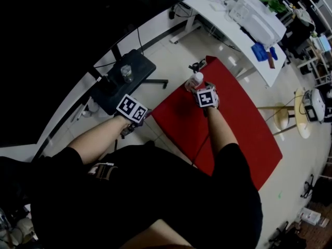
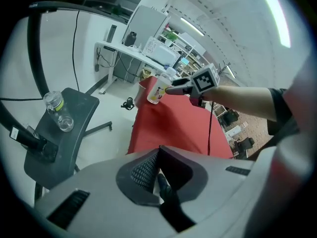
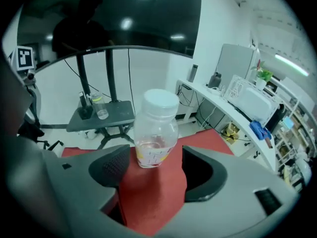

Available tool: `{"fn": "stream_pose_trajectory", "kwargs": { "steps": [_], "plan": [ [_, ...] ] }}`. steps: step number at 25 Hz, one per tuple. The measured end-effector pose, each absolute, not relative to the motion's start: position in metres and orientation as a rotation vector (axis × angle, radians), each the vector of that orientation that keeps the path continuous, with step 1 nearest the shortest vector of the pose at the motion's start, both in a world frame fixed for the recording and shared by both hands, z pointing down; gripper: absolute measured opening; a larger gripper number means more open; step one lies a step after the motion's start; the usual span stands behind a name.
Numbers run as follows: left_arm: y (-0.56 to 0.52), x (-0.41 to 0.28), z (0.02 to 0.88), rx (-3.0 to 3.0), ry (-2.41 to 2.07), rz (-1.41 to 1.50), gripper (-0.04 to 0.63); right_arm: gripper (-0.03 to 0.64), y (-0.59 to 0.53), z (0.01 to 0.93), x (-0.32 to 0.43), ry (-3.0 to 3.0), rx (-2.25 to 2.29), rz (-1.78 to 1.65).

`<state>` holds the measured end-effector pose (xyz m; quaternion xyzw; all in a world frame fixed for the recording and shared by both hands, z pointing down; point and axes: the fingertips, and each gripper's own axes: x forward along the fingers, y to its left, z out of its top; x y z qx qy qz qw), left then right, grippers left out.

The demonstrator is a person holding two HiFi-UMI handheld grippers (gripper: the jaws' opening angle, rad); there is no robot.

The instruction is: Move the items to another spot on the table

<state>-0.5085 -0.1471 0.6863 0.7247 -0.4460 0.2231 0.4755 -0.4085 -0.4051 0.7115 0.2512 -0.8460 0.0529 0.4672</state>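
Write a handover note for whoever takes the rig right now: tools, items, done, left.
Left tool: shut, empty, beside a corner of the red table.
Right tool: open; bottle stands between its jaws, pads clear of it.
Bottle upright on the table, near an edge.
Done: bottle looks set down.
Left: back the right tool off; a second bottle on the black stand may need moving.

Pale glossy floor (image 1: 171,61), tiled. Red bench (image 1: 244,128) stands mid-room, set at a slant. Dark stand (image 1: 140,66) on a footed base sits just left of it. Long white desk (image 1: 228,29) runs along the far side, with a white machine (image 1: 257,15) on top. Round stool (image 1: 282,119) is right of the bench. Cluttered shelves (image 1: 311,9) lie beyond. Dark glass wall (image 3: 109,14) mirrors ceiling lights. Strip light (image 2: 271,14) hangs overhead.
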Motion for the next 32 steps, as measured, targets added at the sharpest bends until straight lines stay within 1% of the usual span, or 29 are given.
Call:
{"fn": "stream_pose_trajectory", "kwargs": {
  "steps": [3,9,15,18,25,32],
  "plan": [
    [-0.143,-0.515,0.691,1.758,-1.085,0.542,-0.009,0.343,-0.417,0.724,-0.415,-2.056,0.62,0.064],
    [-0.142,-0.523,0.691,1.759,-1.083,0.551,-0.009,0.345,-0.422,0.735,-0.439,-2.08,0.604,0.04],
    [-0.156,-0.532,0.69,1.762,-1.111,0.54,-0.009,0.307,-0.418,0.727,-0.443,-2.156,0.58,-0.021],
    [-0.16,-0.525,0.688,1.787,-1.091,0.563,-0.009,0.301,-0.416,0.721,-0.437,-2.172,0.596,-0.018],
    [-0.18,-0.481,0.677,1.852,-1.041,0.597,-0.009,0.301,-0.406,0.704,-0.399,-2.222,0.58,0.034],
    [-0.198,-0.381,0.669,1.91,-0.999,0.638,-0.009,0.301,-0.406,0.692,-0.3,-2.231,0.618,0.044]
  ]
}}
